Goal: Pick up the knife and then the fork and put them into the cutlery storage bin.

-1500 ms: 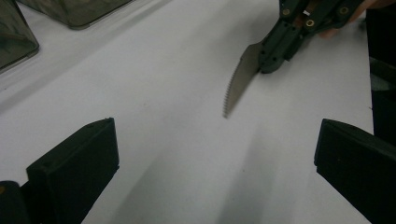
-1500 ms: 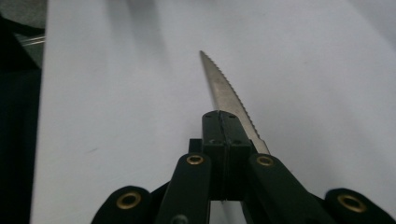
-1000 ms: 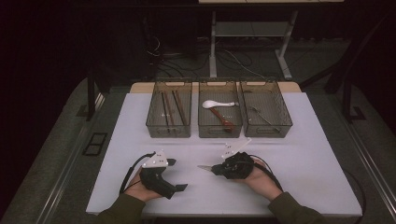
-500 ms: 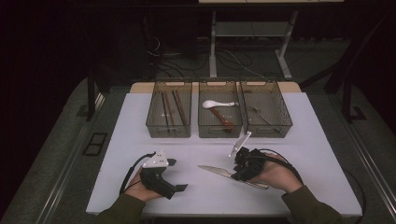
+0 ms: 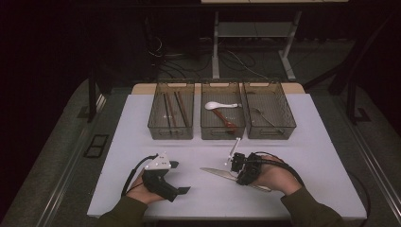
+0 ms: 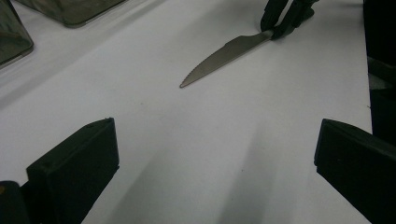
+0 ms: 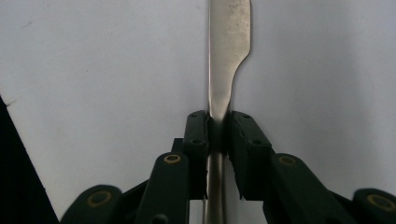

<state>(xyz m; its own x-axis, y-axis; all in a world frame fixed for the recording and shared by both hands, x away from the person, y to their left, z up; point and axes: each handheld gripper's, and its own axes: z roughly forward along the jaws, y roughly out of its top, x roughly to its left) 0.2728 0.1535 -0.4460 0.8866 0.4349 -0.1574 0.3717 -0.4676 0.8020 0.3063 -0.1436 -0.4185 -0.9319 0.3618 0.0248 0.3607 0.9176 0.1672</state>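
No words or labels can be read on anything. The right gripper [image 7: 218, 128] has just squeezed in on the shiny silver metal knife [image 7: 228, 42], which lies flat on the white table [image 5: 142, 142]. The left gripper [image 6: 215, 154] stands wide, empty, well apart from the knife.

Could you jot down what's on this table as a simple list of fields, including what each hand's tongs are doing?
Surface: white table
Containers: three clear bins in a row at the far side
Left bin: long dark sticks
Middle bin: white spoon, brown spoon
Right bin: metal cutlery, hard to make out
Right tongs: shut on the knife at its neck; have just been closing
Knife blade: points toward the left hand
Left tongs: open, nothing between them
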